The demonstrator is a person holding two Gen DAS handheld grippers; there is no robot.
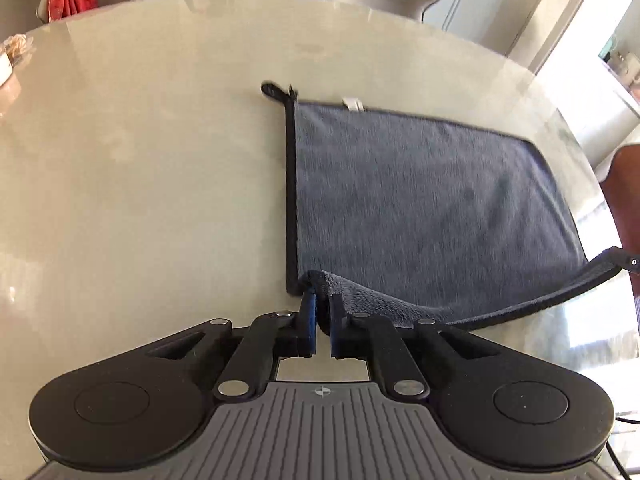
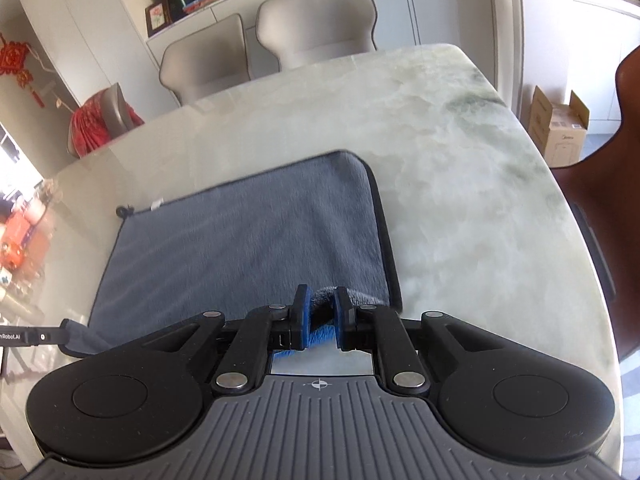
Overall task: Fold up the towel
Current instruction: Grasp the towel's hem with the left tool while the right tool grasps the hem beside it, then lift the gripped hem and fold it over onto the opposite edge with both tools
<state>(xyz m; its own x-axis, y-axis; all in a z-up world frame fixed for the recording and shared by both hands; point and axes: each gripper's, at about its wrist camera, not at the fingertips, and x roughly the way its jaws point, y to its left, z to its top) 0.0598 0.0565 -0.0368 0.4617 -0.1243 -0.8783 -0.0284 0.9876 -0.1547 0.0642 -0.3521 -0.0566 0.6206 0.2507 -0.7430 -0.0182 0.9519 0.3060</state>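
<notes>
A grey towel [image 1: 420, 192] with black edging lies on the pale marble table [image 1: 140, 160], its far part flat. A hanging loop [image 1: 274, 91] and a white label [image 1: 352, 105] mark its far edge. My left gripper [image 1: 322, 296] is shut on the near left corner, which is raised off the table. In the right wrist view my right gripper [image 2: 322, 294] is shut on the near right corner of the towel [image 2: 260, 232], with plush bunched between the blue pads. The near edge hangs lifted between both grippers. Each view shows the tip of the other gripper at its side.
Pale upholstered chairs [image 2: 316, 20] stand at the table's far side, one draped in red cloth [image 2: 90, 128]. A brown chair back [image 2: 600, 200] rises at the right edge of the table [image 2: 460, 200]. A cardboard box [image 2: 558, 128] sits on the floor beyond.
</notes>
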